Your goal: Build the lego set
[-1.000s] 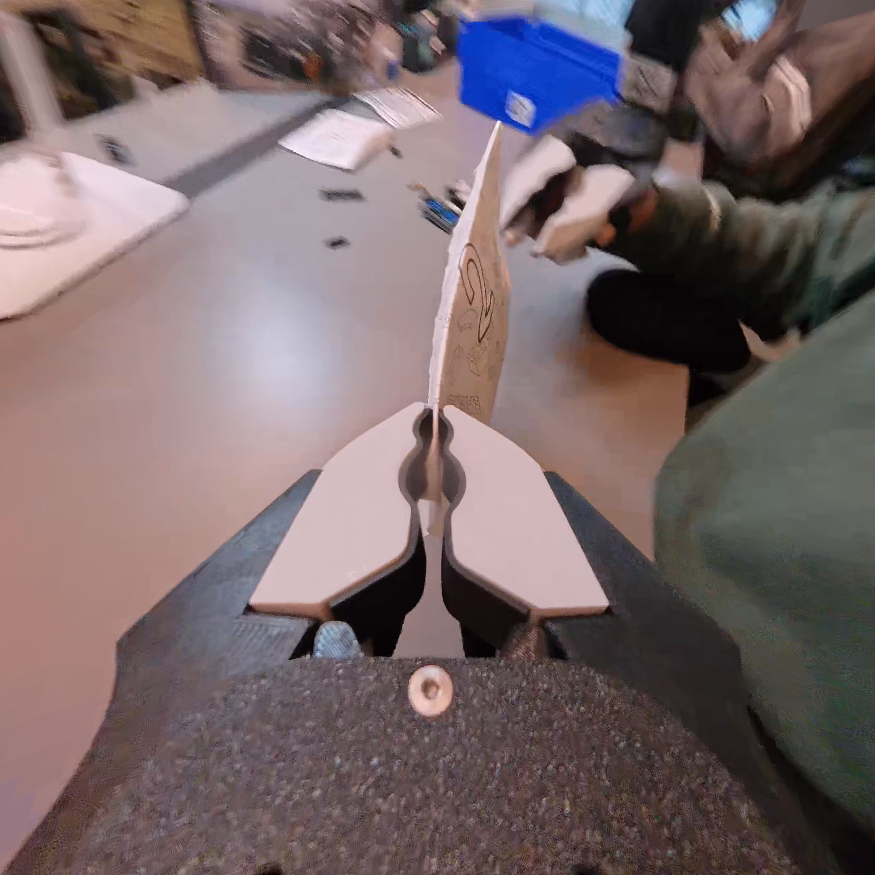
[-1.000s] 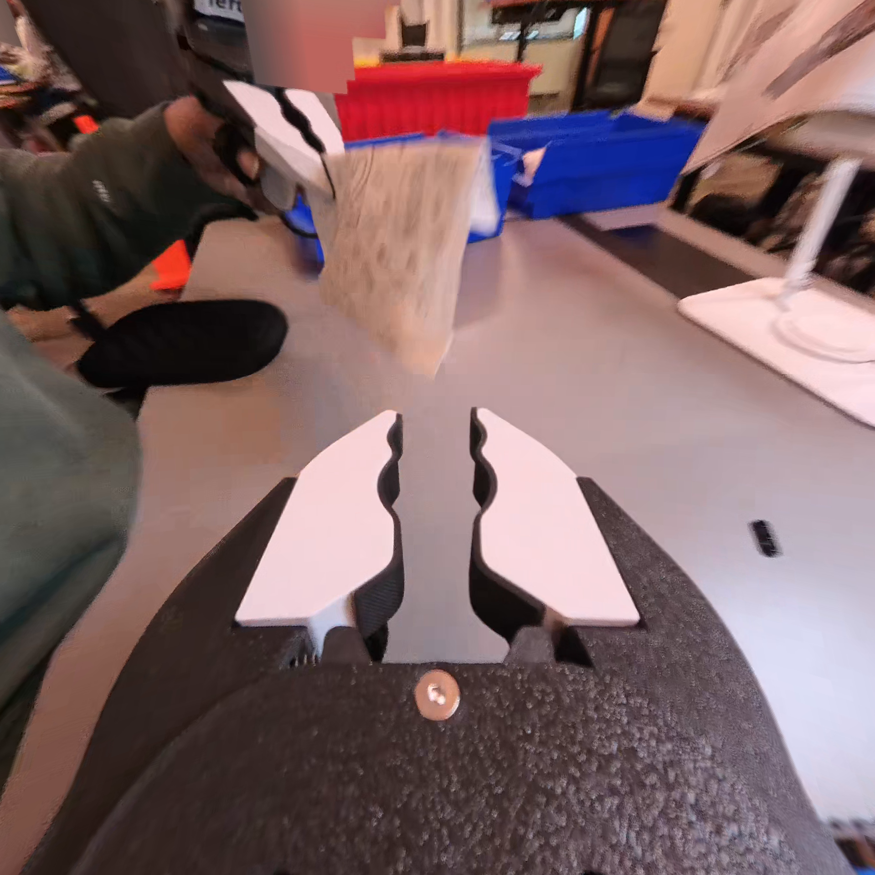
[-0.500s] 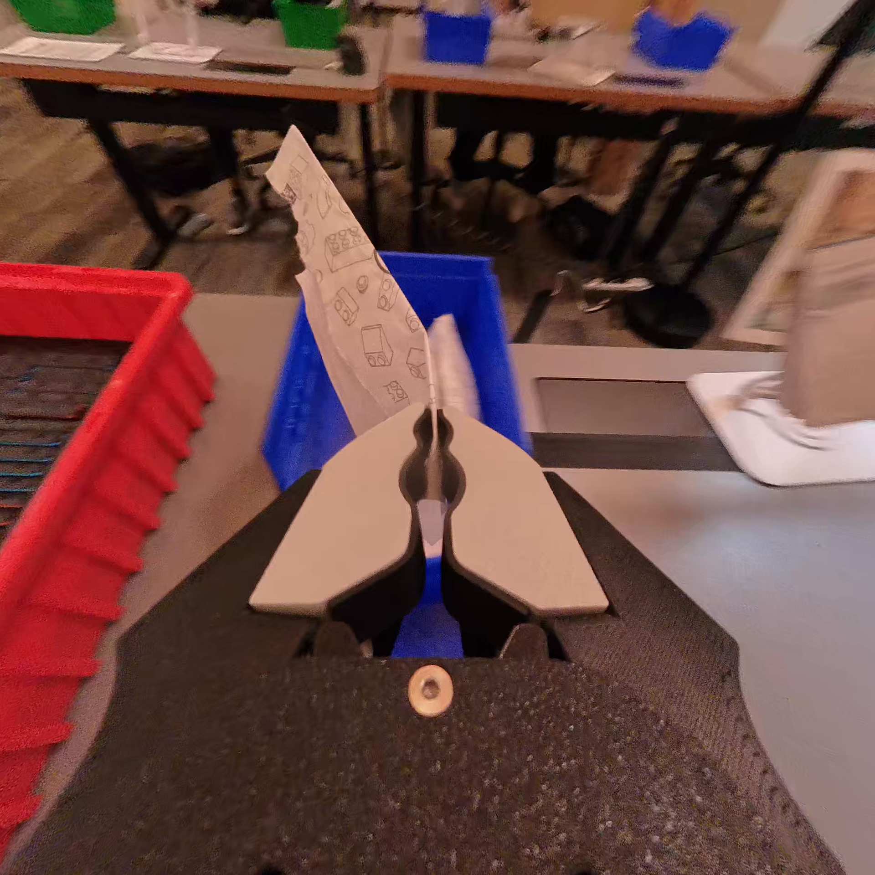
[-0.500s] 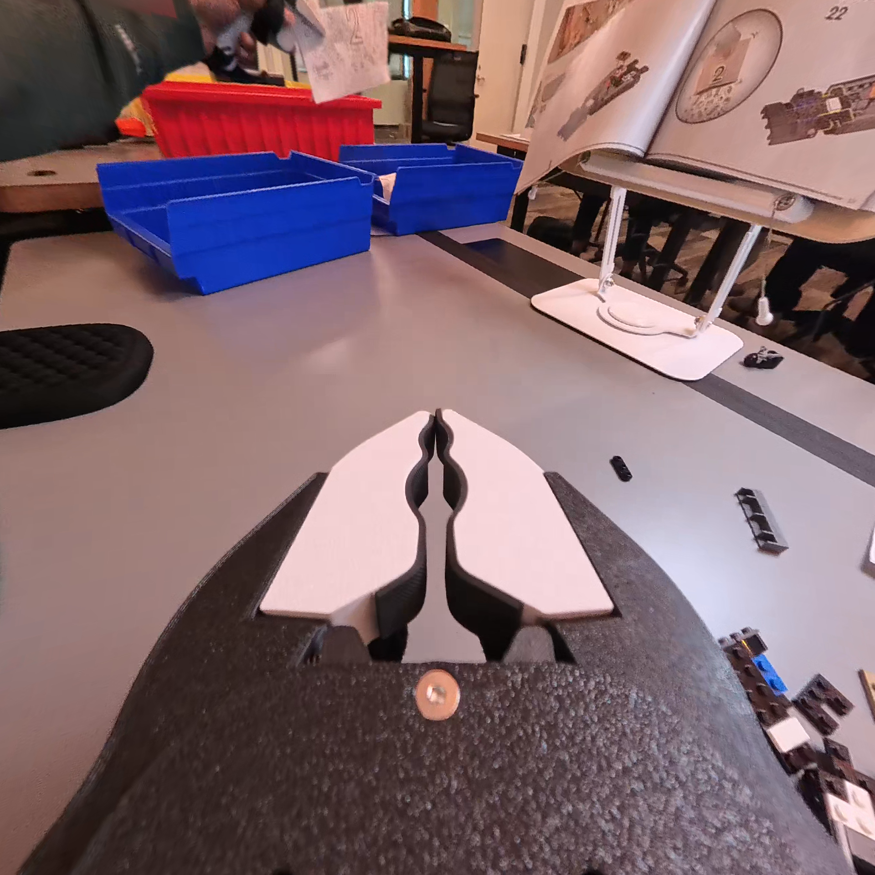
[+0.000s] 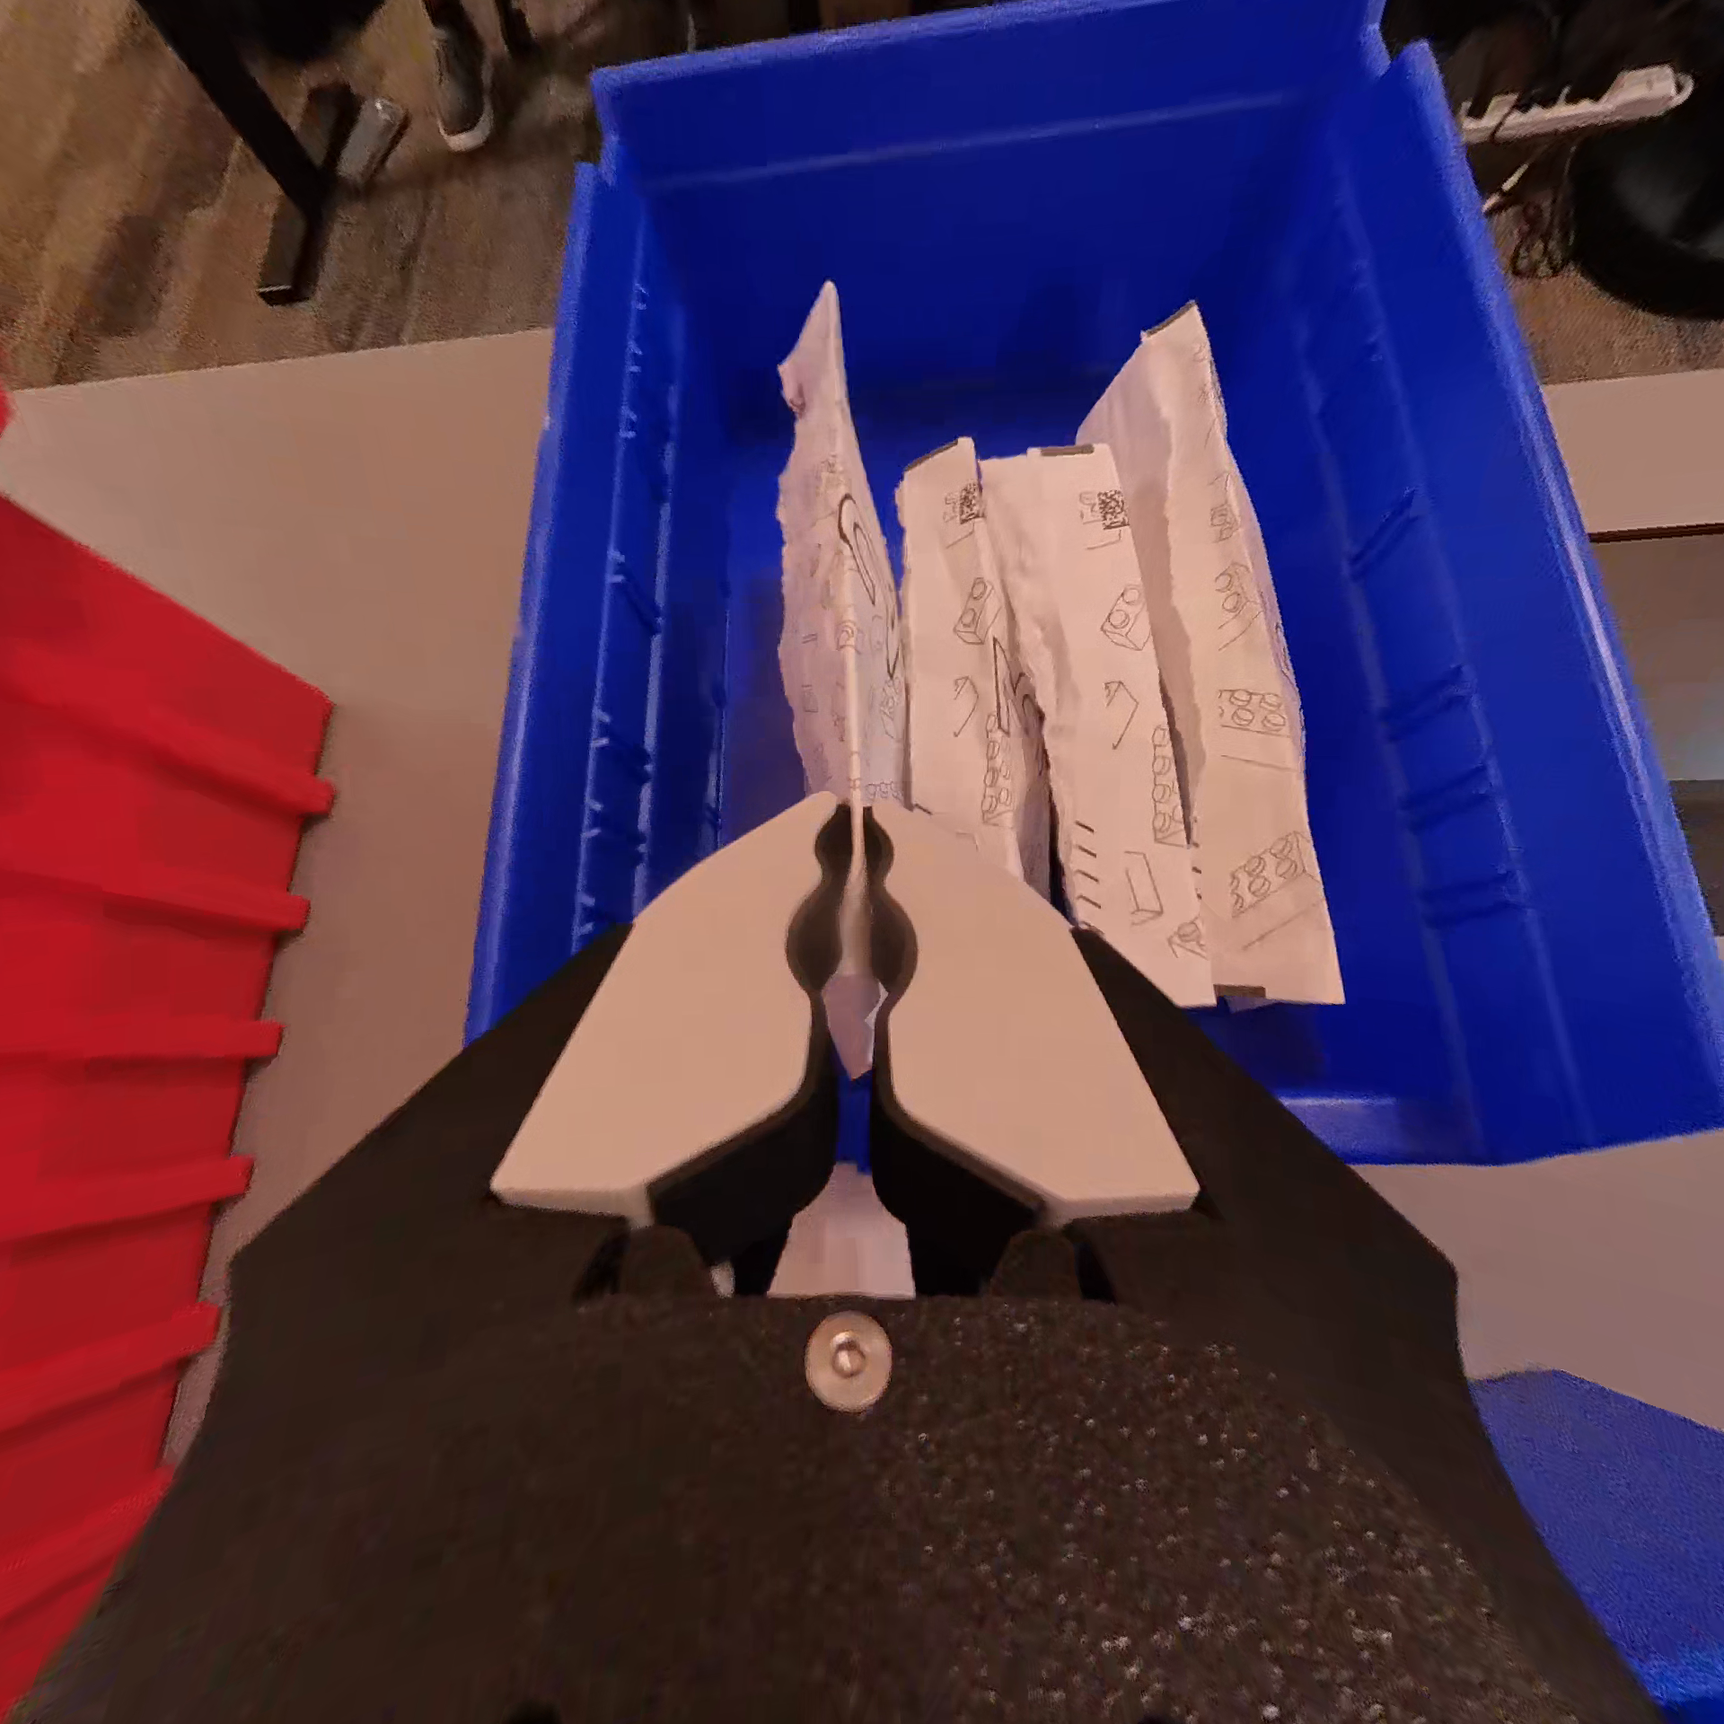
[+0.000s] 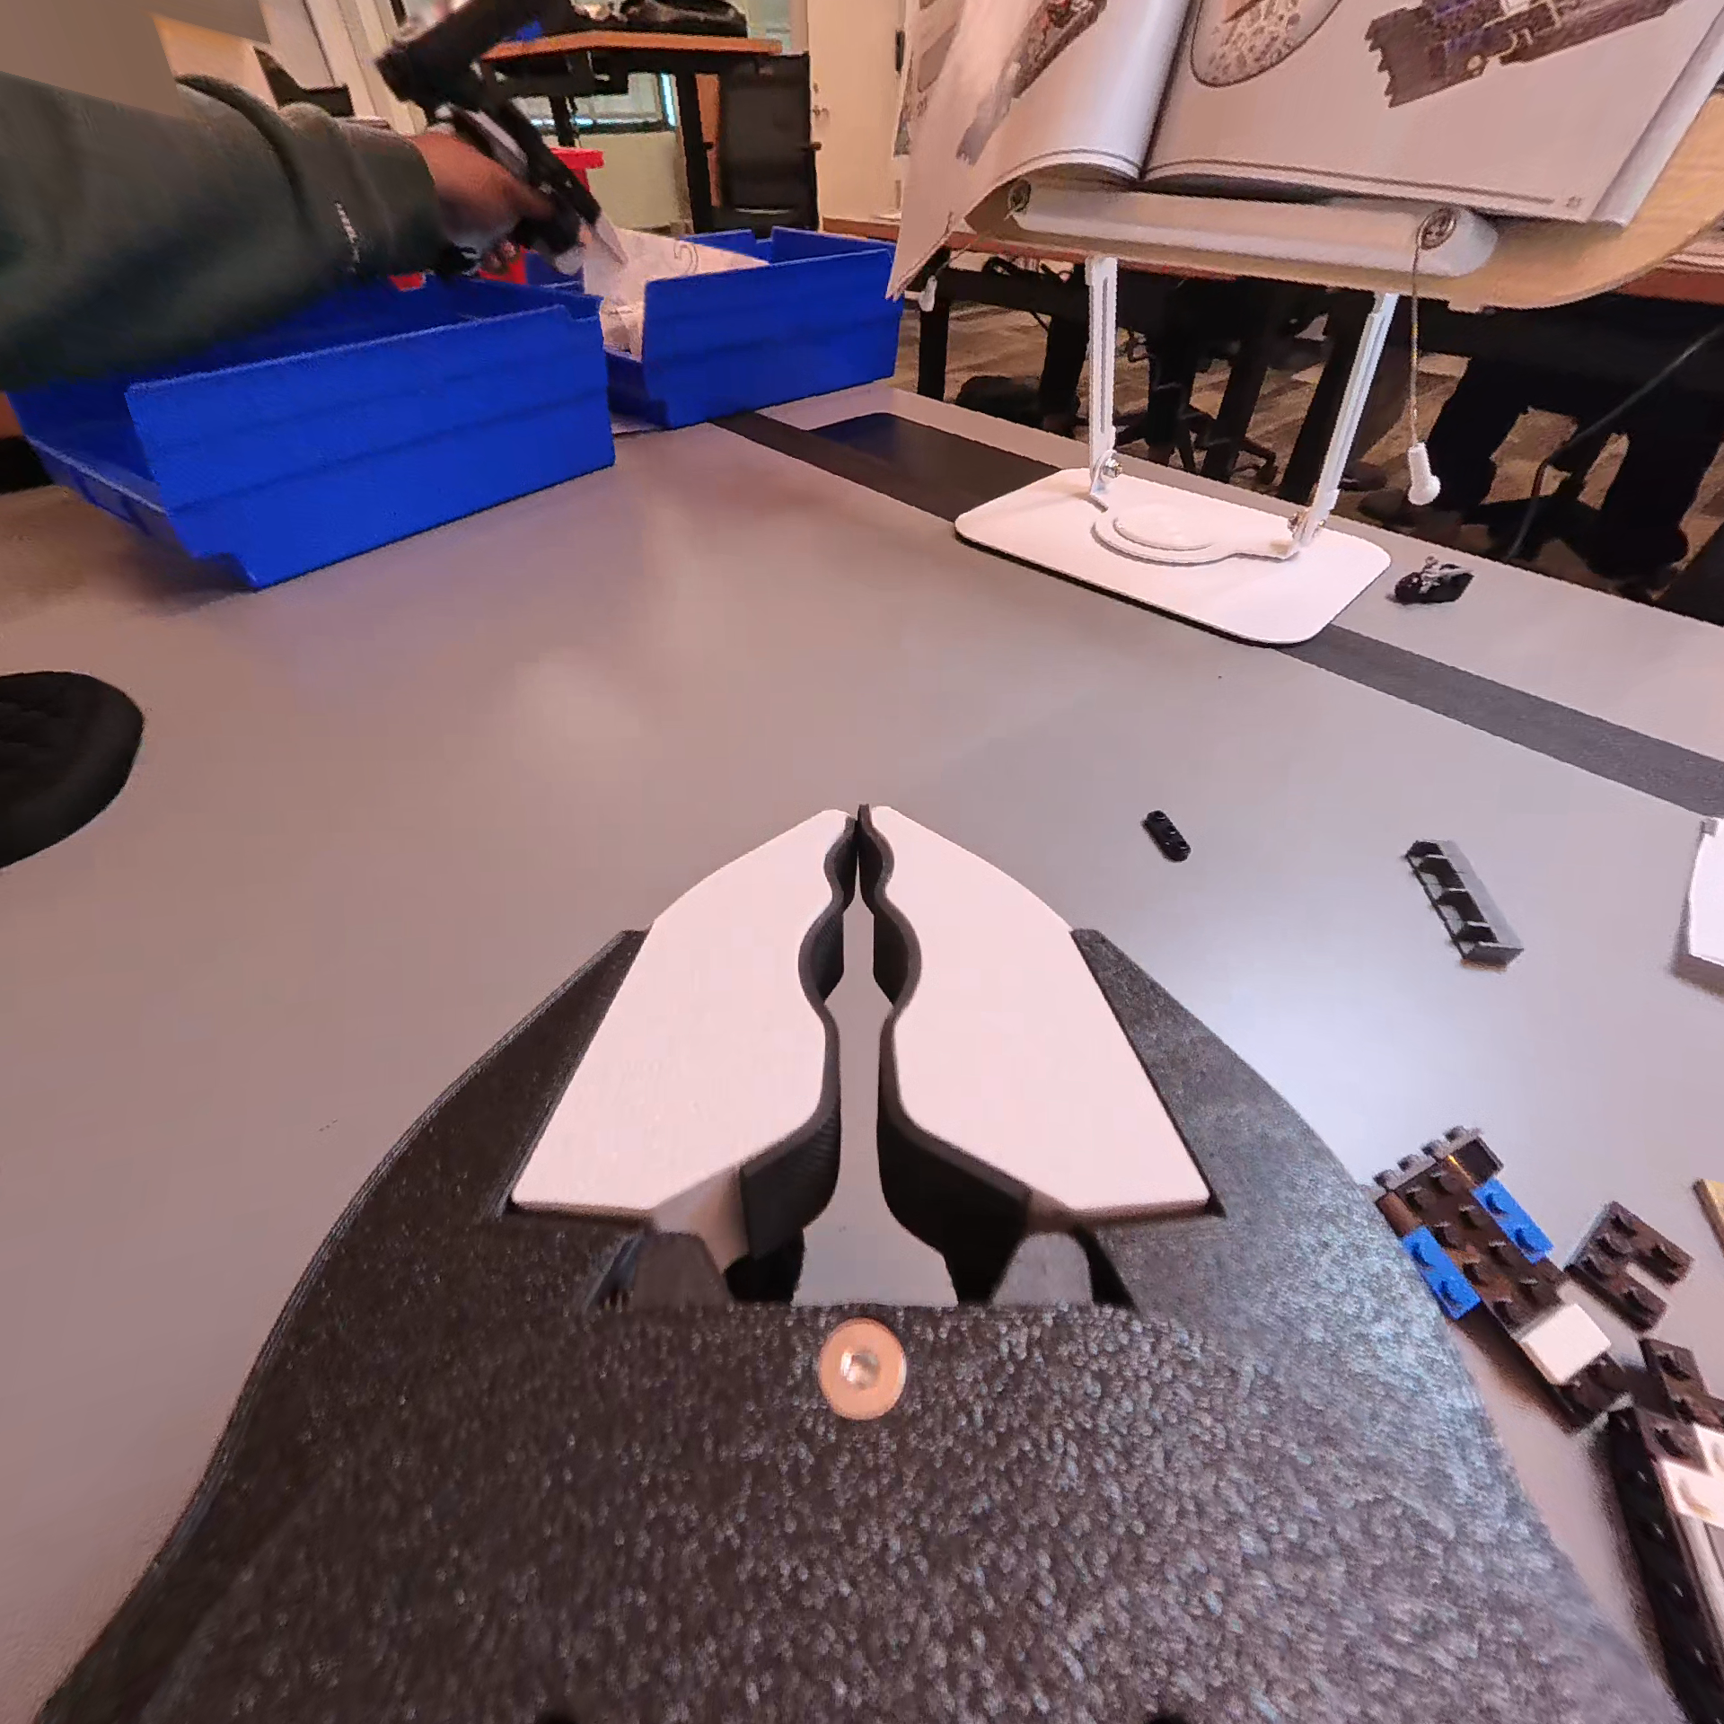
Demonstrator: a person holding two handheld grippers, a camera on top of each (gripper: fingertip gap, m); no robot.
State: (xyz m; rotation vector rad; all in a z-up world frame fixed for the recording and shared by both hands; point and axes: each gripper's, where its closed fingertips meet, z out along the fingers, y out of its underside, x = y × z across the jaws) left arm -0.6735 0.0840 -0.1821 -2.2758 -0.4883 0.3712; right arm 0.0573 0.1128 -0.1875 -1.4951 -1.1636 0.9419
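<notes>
My left gripper (image 5: 854,816) is shut on a torn white paper bag (image 5: 835,597) printed with brick drawings and holds it edge-on over the near-left part of a blue bin (image 5: 980,187). Several similar empty paper bags (image 5: 1147,709) lie in that bin, just right of the held one. My right gripper (image 6: 858,819) is shut and empty, low over the grey table (image 6: 653,672). In the right wrist view the left gripper (image 6: 597,244) shows far off, held by a hand in a green sleeve (image 6: 187,215), above the far blue bin (image 6: 765,317).
A red bin (image 5: 121,933) stands left of the blue bin. A second blue bin (image 6: 354,420) sits nearer on the table. A white book stand (image 6: 1175,550) carries an open instruction book (image 6: 1306,84). Loose dark and blue bricks (image 6: 1493,1250) lie at right; a black pad (image 6: 56,756) lies at left. My hands' fingertips stand some 75 cm from each other.
My left gripper has carried the paper bag away from the table's middle to above the blue bin and tilted down into it. My right gripper has shut and swung towards the table.
</notes>
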